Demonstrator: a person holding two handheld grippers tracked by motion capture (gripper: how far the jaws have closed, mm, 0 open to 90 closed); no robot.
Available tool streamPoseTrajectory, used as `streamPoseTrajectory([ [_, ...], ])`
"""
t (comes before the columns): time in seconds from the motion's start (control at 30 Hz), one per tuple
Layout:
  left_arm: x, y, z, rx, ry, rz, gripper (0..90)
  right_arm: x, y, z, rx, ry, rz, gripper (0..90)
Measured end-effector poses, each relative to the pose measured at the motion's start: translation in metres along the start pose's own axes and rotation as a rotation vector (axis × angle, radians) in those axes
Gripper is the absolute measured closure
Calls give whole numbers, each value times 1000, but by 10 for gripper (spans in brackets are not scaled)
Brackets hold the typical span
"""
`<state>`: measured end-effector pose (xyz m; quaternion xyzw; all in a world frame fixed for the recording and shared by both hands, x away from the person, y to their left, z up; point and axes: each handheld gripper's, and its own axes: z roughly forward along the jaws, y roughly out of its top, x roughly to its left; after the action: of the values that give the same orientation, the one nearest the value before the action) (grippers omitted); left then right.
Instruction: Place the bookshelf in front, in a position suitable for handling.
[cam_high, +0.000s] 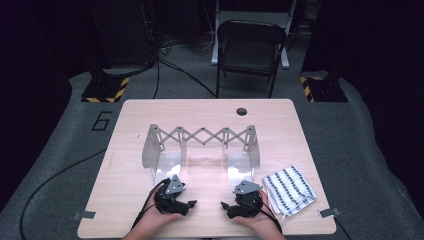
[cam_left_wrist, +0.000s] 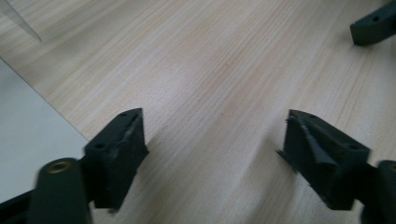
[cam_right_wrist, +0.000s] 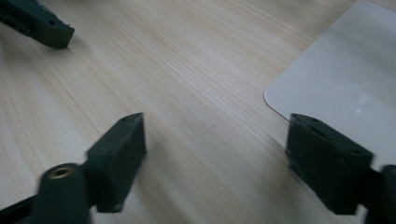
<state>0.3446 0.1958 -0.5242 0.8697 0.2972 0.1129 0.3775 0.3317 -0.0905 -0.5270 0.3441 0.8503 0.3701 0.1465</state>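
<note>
Two hand-held grippers, both at the near edge of the worktop (cam_high: 210, 112), tips facing each other across a bare gap. Left hand-held gripper (cam_high: 191, 204): jaws stood wide apart, nothing between them, bare wood under them in the left gripper view. Right hand-held gripper (cam_high: 224, 205): same, wide apart and empty. One expanding metal rack (cam_high: 202, 136) sat just beyond them at mid-worktop: two upright end plates joined by one scissor lattice, two flat base plates toward the person, nothing in it. One folded checked cloth (cam_high: 289, 190) lay just right of the right hand. One folding chair (cam_high: 251, 44) stood on the floor past the far edge.
</note>
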Motion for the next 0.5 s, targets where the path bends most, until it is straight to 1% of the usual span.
streamPoseTrajectory([
  [0.03,0,1,-1,1,7,-1,255,-1,0,-1,-11,-6,-14,257],
  [0.07,0,1,-3,-9,15,4,256,-2,1,-3,9,2,-22,298],
  [0.1,0,2,-6,-17,15,12,256,0,1,-5,12,12,-9,327],
  [0.13,0,3,-8,-18,17,19,260,1,2,-8,2,5,-8,329],
  [0.17,-1,4,-10,-36,18,11,265,1,2,-10,-15,10,-25,337],
  [0.23,-2,4,-12,-41,17,7,273,2,3,-13,-19,17,-25,341],
  [0.27,-3,4,-15,-45,18,14,273,4,3,-15,-26,24,-8,345],
  [0.3,-5,4,-17,-45,32,28,279,6,4,-19,-44,38,-13,356],
  [0.33,-5,5,-19,-50,34,33,282,7,4,-20,-46,37,-18,362],
  [0.37,-5,5,-19,-50,34,33,285,7,4,-20,-46,37,-18,362],
  [0.4,-6,6,-21,-71,47,27,287,8,5,-23,-47,46,-16,381],
  [0.43,-6,6,-21,-71,47,27,289,8,5,-23,-47,46,-16,381],
  [0.47,-6,7,-23,-71,44,33,291,9,6,-27,-52,49,-13,380],
  [0.5,-6,7,-23,-84,49,18,297,10,5,-29,-54,49,-14,389],
])
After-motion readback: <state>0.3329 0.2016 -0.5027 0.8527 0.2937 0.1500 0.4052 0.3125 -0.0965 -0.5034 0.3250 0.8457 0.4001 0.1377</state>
